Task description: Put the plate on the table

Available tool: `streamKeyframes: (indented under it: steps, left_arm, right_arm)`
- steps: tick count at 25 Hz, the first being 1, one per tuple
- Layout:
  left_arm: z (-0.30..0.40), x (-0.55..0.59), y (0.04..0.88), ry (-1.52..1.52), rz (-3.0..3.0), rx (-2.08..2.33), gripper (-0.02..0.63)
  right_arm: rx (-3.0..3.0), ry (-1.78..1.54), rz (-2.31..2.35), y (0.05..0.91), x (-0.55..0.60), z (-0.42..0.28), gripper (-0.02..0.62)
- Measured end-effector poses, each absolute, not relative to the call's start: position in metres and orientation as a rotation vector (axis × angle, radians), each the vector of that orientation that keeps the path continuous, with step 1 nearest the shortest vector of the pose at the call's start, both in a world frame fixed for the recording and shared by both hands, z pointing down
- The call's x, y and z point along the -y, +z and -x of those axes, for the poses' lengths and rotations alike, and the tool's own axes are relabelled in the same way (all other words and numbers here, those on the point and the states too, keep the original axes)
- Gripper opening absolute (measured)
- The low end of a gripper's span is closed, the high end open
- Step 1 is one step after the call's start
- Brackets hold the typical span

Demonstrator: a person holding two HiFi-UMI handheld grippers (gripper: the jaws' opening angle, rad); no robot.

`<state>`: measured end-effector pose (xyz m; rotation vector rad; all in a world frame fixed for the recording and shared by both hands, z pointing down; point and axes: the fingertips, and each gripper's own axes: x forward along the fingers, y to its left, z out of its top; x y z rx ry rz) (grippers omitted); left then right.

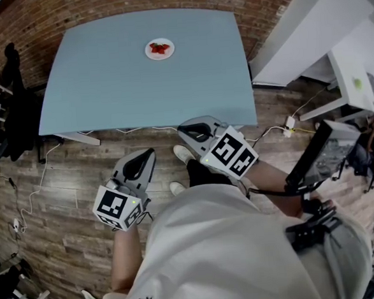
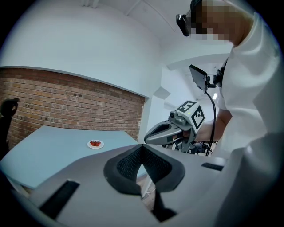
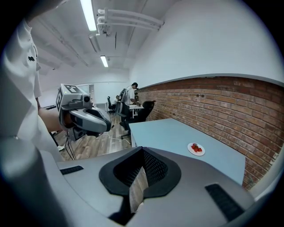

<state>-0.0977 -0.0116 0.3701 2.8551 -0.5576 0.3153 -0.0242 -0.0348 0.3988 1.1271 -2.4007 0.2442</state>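
**Plate already on the table, both grippers shut and empty**

A light blue table (image 1: 106,87) fills the upper middle of the head view. Its top is bare apart from 1 small white plate (image 1: 159,49), which sits flat near the far edge, roughly midway along it. Red fruit (image 1: 159,48) lies on the plate. Nothing touches the plate, and both grippers are well apart from it, on the near side of the table.

The left gripper (image 1: 139,165) is held above the floor, short of the table's near edge. In its own view its 2 jaws meet at the tips with nothing between them. The right gripper (image 1: 195,131) hangs just at the near edge, pointing toward the table. Its jaws are also closed together, and it holds nothing.

A red brick wall (image 3: 213,106) runs behind the far side of the table, with plain white wall above it. The floor (image 1: 63,205) is grey-brown wood planking. A thin white cable (image 1: 36,188) trails across it at the left, and another runs along under the table's near edge. White desks (image 1: 307,35) stand to the right of the table.

In the right gripper view, strip lights (image 3: 88,13) run along the ceiling. Down the room a black chair (image 3: 144,108) stands beside further desks, where a person (image 3: 132,93) stands.
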Motion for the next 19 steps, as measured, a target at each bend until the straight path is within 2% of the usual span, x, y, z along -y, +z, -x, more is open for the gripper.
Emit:
streamKeyframes:
  steps: [19]
  left_arm:
    - [0.081, 0.025, 0.376, 0.318, -2.836, 0.536, 0.002]
  right_arm:
    - [2.374, 0.258, -1.145, 0.408, 0.046, 0.007, 0.008]
